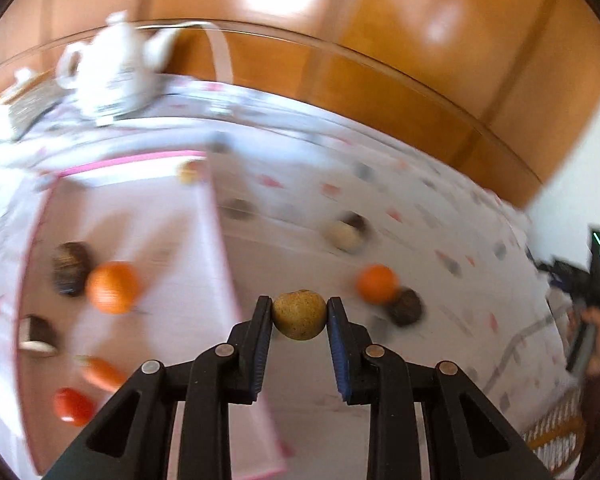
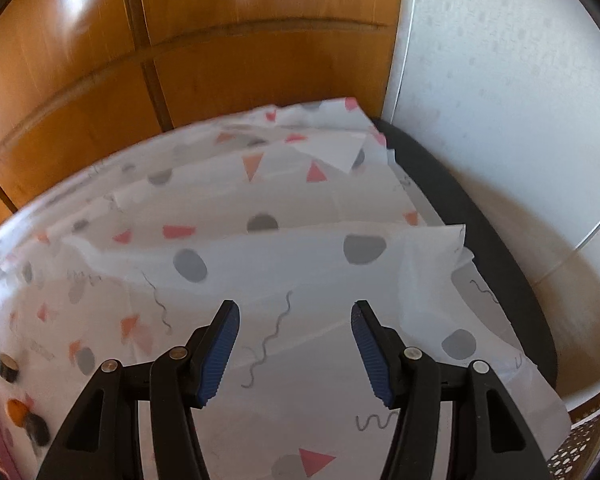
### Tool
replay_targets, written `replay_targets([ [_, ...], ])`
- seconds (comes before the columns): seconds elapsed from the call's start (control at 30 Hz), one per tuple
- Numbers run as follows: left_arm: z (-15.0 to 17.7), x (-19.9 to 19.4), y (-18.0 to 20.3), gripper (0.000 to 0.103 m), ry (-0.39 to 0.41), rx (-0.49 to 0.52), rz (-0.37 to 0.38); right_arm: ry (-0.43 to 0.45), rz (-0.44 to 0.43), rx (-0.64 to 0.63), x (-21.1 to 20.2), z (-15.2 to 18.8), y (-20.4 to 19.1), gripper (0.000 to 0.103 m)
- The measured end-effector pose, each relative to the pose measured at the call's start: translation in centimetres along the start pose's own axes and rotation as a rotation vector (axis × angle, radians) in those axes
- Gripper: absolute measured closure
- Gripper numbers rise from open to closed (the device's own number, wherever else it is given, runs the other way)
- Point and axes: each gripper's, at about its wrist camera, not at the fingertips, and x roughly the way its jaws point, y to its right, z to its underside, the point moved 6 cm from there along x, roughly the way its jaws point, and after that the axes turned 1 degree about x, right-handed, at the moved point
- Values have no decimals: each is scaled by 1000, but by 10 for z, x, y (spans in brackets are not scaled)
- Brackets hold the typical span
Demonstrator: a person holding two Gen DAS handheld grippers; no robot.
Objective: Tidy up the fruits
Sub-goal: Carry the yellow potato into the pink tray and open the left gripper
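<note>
My left gripper (image 1: 299, 315) is shut on a small tan round fruit (image 1: 299, 314) and holds it above the table. To its left lies a pink-edged tray (image 1: 220, 240) with an orange (image 1: 113, 287), a dark round fruit (image 1: 70, 267), a carrot-like piece (image 1: 102, 372) and a red fruit (image 1: 73, 406). On the cloth to the right lie another orange (image 1: 377, 284), a dark fruit (image 1: 405, 307) and a tan fruit (image 1: 345, 235). My right gripper (image 2: 295, 316) is open and empty above the patterned tablecloth (image 2: 260, 248).
A white teapot (image 1: 114, 68) and cups stand at the table's far left. A wooden cabinet (image 1: 380, 40) runs behind the table. The other hand-held gripper (image 1: 592, 300) shows at the right edge. A white wall (image 2: 500, 100) and the table's dark edge (image 2: 480, 220) lie to the right.
</note>
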Motion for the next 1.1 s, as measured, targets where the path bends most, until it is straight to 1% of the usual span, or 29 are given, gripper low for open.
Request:
replay_targets([
  [0.07, -4, -5, -31, 75, 15, -76, -43, 28, -38, -21, -6, -2, -8, 44],
  [0.13, -5, -11, -56, 75, 26, -133, -78, 27, -48, -58, -7, 1, -17, 44],
  [0.27, 2, -21, -106, 75, 44, -218, -157, 25, -90, -135, -10, 7, -39, 44],
  [0.33, 6, -23, -122, 75, 48, -253, -181, 35, -108, -177, -11, 8, -49, 44],
  [0.37, 11, -24, -131, 75, 43, -271, -196, 40, -137, -196, -13, 9, -55, 44],
  [0.4, 14, -23, -136, 75, 39, -286, -202, 55, -186, -231, -18, 11, -66, 44],
  [0.43, 16, -22, -140, 75, 38, -293, -205, 70, -216, -263, -23, 13, -74, 44],
  [0.5, 19, -20, -145, 75, 35, -298, -214, 108, -284, -373, -36, 21, -99, 44],
  [0.53, 20, -20, -146, 75, 36, -299, -217, 115, -303, -415, -40, 26, -109, 44],
  [0.6, 21, -19, -147, 75, 37, -301, -217, 118, -336, -509, -45, 39, -128, 44],
  [0.7, 23, -20, -147, 75, 42, -298, -232, 116, -365, -610, -49, 55, -145, 44],
  [0.77, 24, -19, -148, 75, 42, -294, -241, 107, -399, -677, -53, 69, -158, 44],
  [0.83, 23, -17, -148, 75, 38, -289, -253, 98, -427, -736, -56, 81, -169, 44],
  [0.93, 22, -14, -148, 74, 36, -274, -261, 81, -442, -803, -56, 95, -179, 44],
  [1.0, 23, -14, -146, 70, 34, -267, -264, 67, -453, -830, -55, 102, -184, 44],
  [1.1, 23, -18, -143, 67, 37, -267, -264, 48, -469, -858, -56, 111, -189, 44],
])
